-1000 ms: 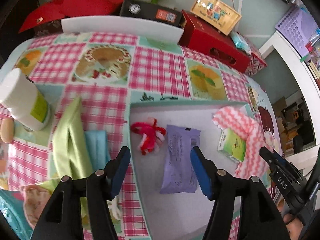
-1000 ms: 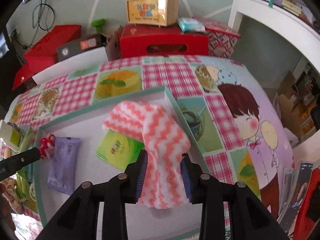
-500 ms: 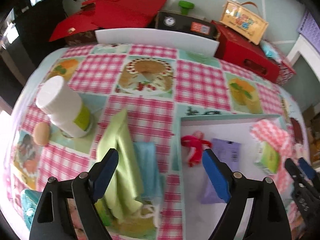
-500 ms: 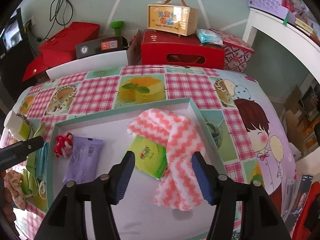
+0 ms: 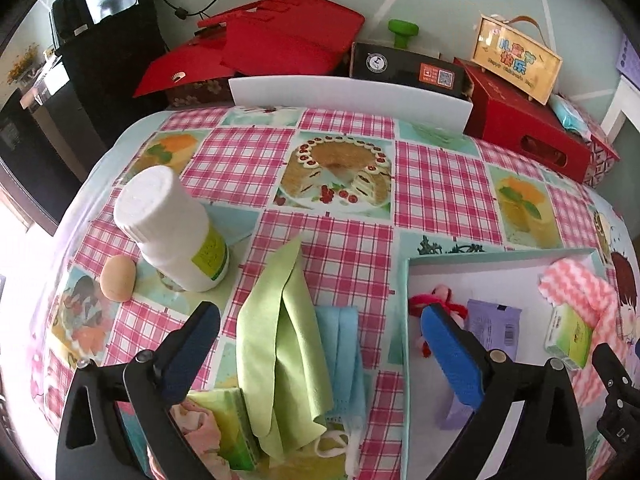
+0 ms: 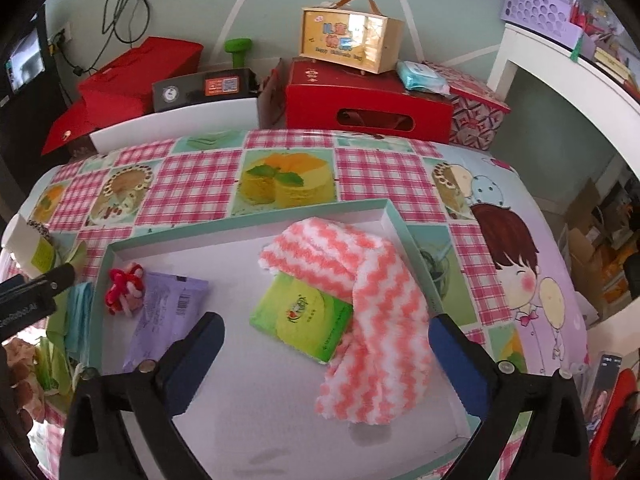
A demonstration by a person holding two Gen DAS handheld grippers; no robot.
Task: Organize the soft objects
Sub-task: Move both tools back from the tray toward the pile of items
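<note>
In the right wrist view, a pink-and-white zigzag cloth (image 6: 372, 300) lies in the white tray (image 6: 248, 228), draped over a green tissue pack (image 6: 304, 316). My right gripper (image 6: 328, 348) hovers over them, jaws opening wide, pads off the cloth. A purple packet (image 6: 164, 312) and a red yarn doll (image 6: 124, 288) lie at the tray's left. In the left wrist view, my left gripper (image 5: 320, 348) is opening above a folded green cloth (image 5: 280, 360) and a blue face mask (image 5: 344, 344) on the tablecloth, left of the tray (image 5: 404, 320). It holds nothing.
A white bottle (image 5: 172, 228) and an egg (image 5: 118, 278) stand left of the green cloth. A green sponge and a pink cloth (image 5: 200, 424) lie under the left gripper's fingers. Red boxes (image 6: 368, 104) and a white board (image 5: 348, 96) line the table's far edge.
The right gripper let go of the zigzag cloth, opened wide and drew back a little. The left gripper swung left from over the tray to over the green cloth, opening wider.
</note>
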